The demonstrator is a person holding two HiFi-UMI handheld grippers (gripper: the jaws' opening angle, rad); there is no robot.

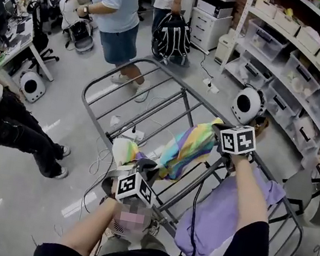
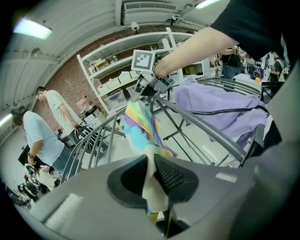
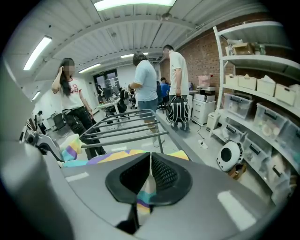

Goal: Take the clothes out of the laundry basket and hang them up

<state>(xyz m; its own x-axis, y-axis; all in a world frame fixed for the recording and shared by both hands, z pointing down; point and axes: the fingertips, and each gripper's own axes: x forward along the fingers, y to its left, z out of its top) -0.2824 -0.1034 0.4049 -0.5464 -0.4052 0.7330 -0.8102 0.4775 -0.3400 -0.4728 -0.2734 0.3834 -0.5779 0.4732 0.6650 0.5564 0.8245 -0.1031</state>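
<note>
A rainbow-striped cloth [image 1: 183, 150] is stretched between my two grippers above a grey metal drying rack [image 1: 152, 101]. My left gripper [image 1: 140, 169] is shut on its pale end near me, and in the left gripper view the cloth [image 2: 140, 126] runs from my left gripper [image 2: 151, 176] up to the right gripper [image 2: 137, 96]. My right gripper [image 1: 218, 130] is shut on the cloth's far corner. In the right gripper view a striped fold [image 3: 117, 157] is pinched between the pads of my right gripper [image 3: 150, 180]. A lavender garment [image 1: 218, 214] hangs over the rack's right side.
Two people [image 1: 117, 6] stand beyond the rack by a black backpack [image 1: 171, 37], and a third [image 1: 2, 121] stands at the left. Shelves with bins [image 1: 300, 63] line the right wall, with a round white device [image 1: 248, 104] below. Cables lie on the floor under the rack.
</note>
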